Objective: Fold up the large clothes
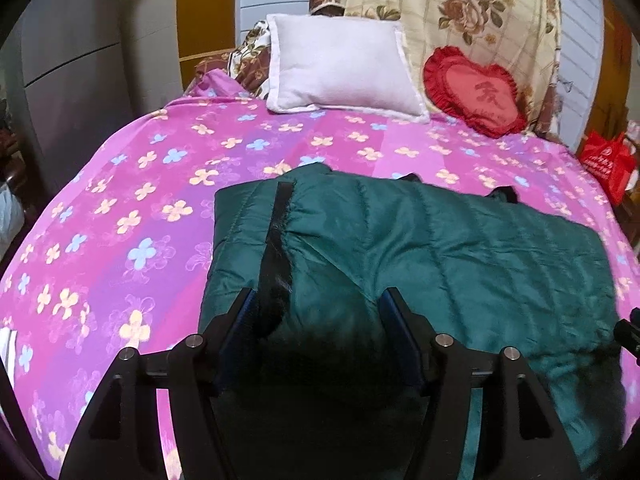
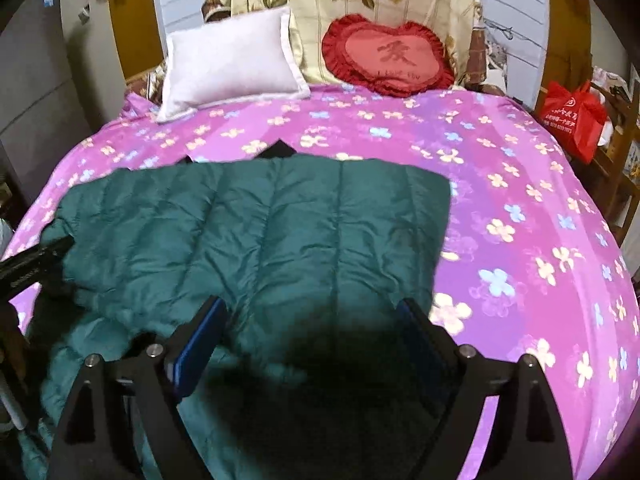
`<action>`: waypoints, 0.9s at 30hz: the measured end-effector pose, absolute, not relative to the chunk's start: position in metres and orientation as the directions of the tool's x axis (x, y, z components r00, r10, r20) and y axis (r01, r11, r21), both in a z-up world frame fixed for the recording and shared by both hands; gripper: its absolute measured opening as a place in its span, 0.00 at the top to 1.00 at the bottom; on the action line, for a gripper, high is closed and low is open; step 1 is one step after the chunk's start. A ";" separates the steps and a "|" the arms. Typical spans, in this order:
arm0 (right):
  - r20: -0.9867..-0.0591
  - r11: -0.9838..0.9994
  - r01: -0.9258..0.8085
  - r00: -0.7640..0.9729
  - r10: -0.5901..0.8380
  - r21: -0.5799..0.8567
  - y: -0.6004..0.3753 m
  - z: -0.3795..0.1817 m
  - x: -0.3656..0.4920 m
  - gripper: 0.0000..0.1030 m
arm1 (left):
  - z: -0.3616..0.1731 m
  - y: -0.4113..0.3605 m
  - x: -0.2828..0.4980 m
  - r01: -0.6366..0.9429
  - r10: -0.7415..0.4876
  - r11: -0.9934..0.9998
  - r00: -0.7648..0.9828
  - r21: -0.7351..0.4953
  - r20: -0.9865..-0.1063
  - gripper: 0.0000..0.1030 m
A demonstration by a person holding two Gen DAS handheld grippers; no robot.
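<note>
Across a bed covered by a pink flowered sheet (image 1: 120, 208), a dark green quilted jacket (image 1: 420, 248) lies flat and already partly folded into a broad rectangle. Its long axis runs side to side across the bed, square to the direction both grippers face. A black strip (image 1: 276, 240) runs along its left portion.

The left gripper (image 1: 316, 304) hangs over the jacket's near left part, its 2 fingers (image 1: 240, 320) apart, with dark fabric bulging up between them; whether the pads press on it cannot be told. The right gripper (image 2: 312, 312) hangs over the near right part, close to the jacket's right edge, its fingers (image 2: 200, 340) spread wide and gripping nothing. Each hand is nearer its own end of the near hem, so a next fold would likely carry that near edge away toward the pillows.

At the head of the bed, well apart from the jacket, rest a white pillow (image 1: 340, 68) and a red heart cushion (image 1: 476, 92).
</note>
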State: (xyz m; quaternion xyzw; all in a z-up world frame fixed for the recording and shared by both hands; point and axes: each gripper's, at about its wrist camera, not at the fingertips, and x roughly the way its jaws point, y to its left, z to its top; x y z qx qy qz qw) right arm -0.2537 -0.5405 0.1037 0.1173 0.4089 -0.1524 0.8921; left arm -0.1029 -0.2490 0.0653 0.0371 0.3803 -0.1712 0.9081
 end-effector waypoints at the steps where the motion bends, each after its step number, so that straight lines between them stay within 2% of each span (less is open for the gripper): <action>1: -0.758 0.924 0.368 0.630 -0.170 0.099 -0.540 0.108 -0.261 0.13 | 0.068 -0.248 -0.107 0.342 -0.286 0.937 0.655 -0.063 -0.700 0.55; 12: -0.750 0.919 0.349 0.654 -0.099 0.183 -0.526 0.123 -0.323 0.13 | 0.100 -0.215 -0.188 0.365 -0.276 0.931 0.701 -0.002 -0.657 0.55; 27: -0.753 0.928 0.324 0.653 -0.076 0.186 -0.497 0.123 -0.383 0.13 | 0.088 -0.188 -0.245 0.362 -0.250 0.932 0.688 0.023 -0.682 0.55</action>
